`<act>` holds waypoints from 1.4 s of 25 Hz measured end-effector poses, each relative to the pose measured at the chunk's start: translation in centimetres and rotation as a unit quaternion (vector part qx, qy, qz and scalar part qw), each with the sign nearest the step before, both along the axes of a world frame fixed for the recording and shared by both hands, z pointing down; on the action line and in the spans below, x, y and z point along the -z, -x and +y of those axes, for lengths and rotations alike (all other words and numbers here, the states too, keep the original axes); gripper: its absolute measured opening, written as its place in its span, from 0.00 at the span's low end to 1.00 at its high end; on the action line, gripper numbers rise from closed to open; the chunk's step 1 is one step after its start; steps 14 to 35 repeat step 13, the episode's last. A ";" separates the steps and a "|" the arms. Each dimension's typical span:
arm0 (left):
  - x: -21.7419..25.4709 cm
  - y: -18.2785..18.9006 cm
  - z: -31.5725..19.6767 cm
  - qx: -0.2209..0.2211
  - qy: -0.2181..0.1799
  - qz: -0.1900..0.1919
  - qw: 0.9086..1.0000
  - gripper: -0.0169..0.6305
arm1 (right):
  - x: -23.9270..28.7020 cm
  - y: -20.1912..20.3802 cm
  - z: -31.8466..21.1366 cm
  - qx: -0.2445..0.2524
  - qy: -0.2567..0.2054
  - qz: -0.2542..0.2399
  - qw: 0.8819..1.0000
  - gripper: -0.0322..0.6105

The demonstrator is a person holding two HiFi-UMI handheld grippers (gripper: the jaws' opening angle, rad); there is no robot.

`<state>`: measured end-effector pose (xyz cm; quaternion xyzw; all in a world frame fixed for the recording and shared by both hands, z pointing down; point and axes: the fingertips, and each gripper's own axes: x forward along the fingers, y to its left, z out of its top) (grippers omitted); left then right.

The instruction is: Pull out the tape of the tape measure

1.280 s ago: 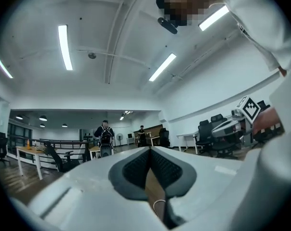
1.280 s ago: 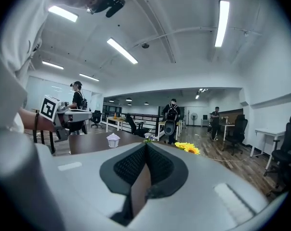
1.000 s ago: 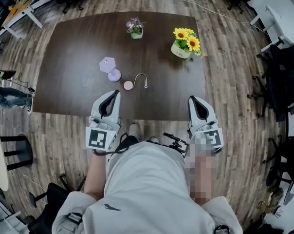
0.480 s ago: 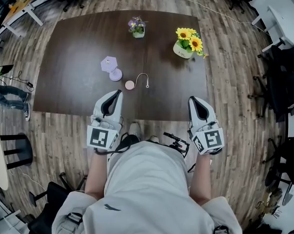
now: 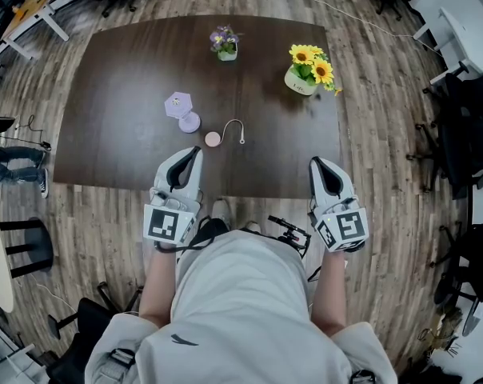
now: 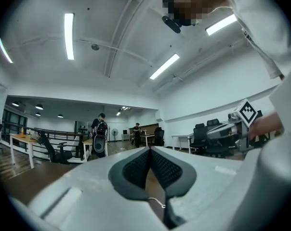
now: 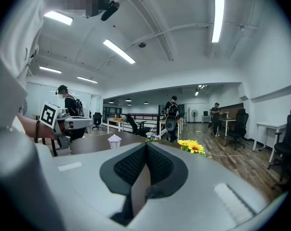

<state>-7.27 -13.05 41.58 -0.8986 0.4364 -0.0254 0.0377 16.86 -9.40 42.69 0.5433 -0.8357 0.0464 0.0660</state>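
Observation:
The tape measure (image 5: 212, 139) is a small pink round case on the dark table (image 5: 113, 94), near the front middle. A thin pale strip (image 5: 232, 123) curves out of it to the right and ends in a small tab. My left gripper (image 5: 192, 151) hovers at the table's front edge, just below and left of the case, jaws shut and empty. My right gripper (image 5: 317, 163) hangs at the front right edge, also shut with nothing in it. In the left gripper view the pads (image 6: 150, 149) meet; in the right gripper view they (image 7: 146, 145) meet too.
A purple hexagonal box (image 5: 177, 104) and a purple round piece (image 5: 189, 122) lie left of the tape measure. A sunflower pot (image 5: 303, 71) and a small purple-flower pot (image 5: 224, 44) stand at the back. Office chairs, desks and people surround the table.
Both grippers stay at the table's front edge, shut. The head view has shifted slightly, and the tape measure lies as before.

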 end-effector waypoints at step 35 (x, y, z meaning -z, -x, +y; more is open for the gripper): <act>-0.5 0.6 -0.1 0.004 0.009 -0.002 1.000 0.03 | -0.3 0.6 -0.2 0.006 0.006 0.002 1.000 0.05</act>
